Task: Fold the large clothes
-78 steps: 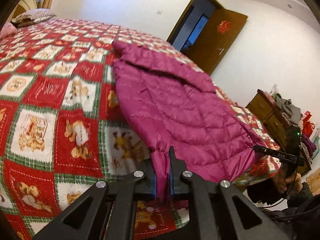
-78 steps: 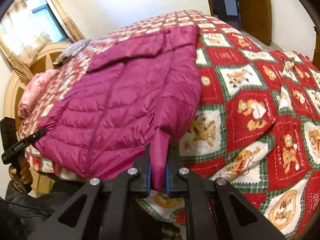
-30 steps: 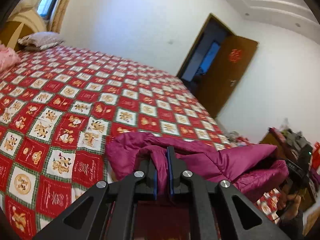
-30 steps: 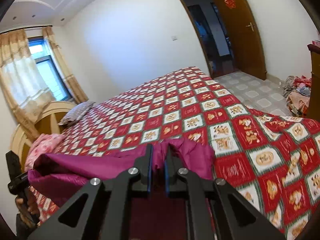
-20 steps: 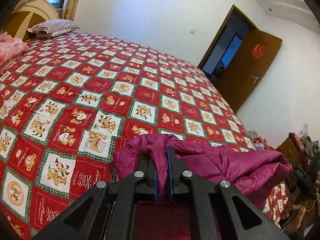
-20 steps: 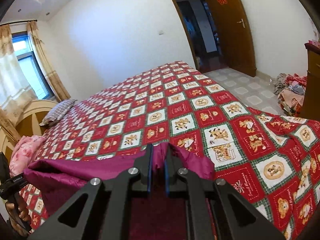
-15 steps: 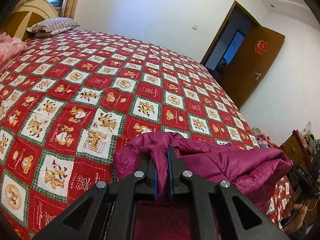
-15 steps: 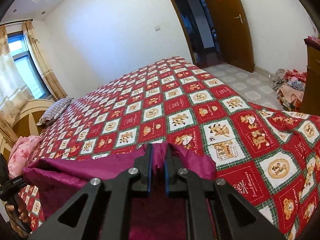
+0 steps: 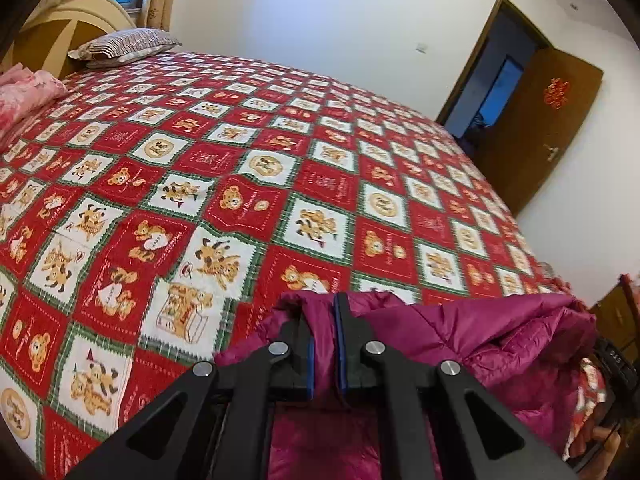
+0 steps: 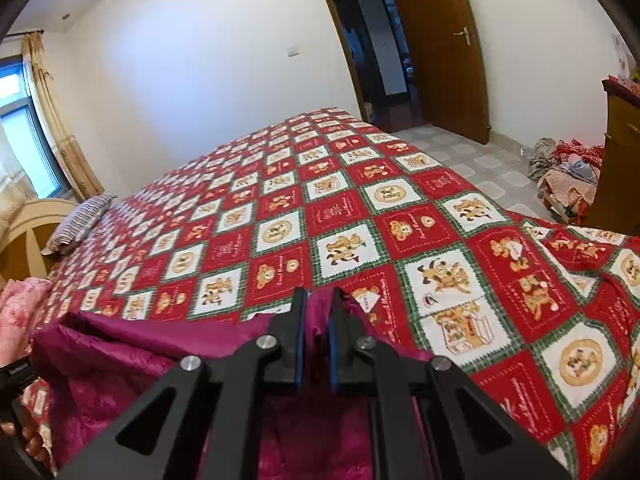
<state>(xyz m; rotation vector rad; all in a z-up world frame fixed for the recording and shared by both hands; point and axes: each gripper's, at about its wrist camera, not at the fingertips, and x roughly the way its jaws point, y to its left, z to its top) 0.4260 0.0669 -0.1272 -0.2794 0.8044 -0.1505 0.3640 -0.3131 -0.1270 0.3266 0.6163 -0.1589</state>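
A magenta quilted puffer jacket (image 9: 472, 340) hangs bunched between my two grippers at the near edge of the bed. My left gripper (image 9: 322, 320) is shut on one edge of the jacket. My right gripper (image 10: 318, 312) is shut on the other edge of the jacket (image 10: 120, 352). The fabric sags between them, and the rest of the jacket hangs below out of sight. The red bear-print quilt (image 9: 240, 200) covers the bed ahead of both grippers, also in the right wrist view (image 10: 360, 220).
A striped pillow (image 9: 120, 46) and pink bedding (image 9: 24, 92) lie at the headboard end. An open brown door (image 10: 440, 40) stands past the bed's foot. A clothes pile (image 10: 568, 176) lies on the tiled floor beside a wooden cabinet (image 10: 620, 152).
The jacket lay flat on the quilt 2.6 s ago; both grippers have lifted its edge up off the bed. Over the last second they have tipped and lowered slightly toward the quilt.
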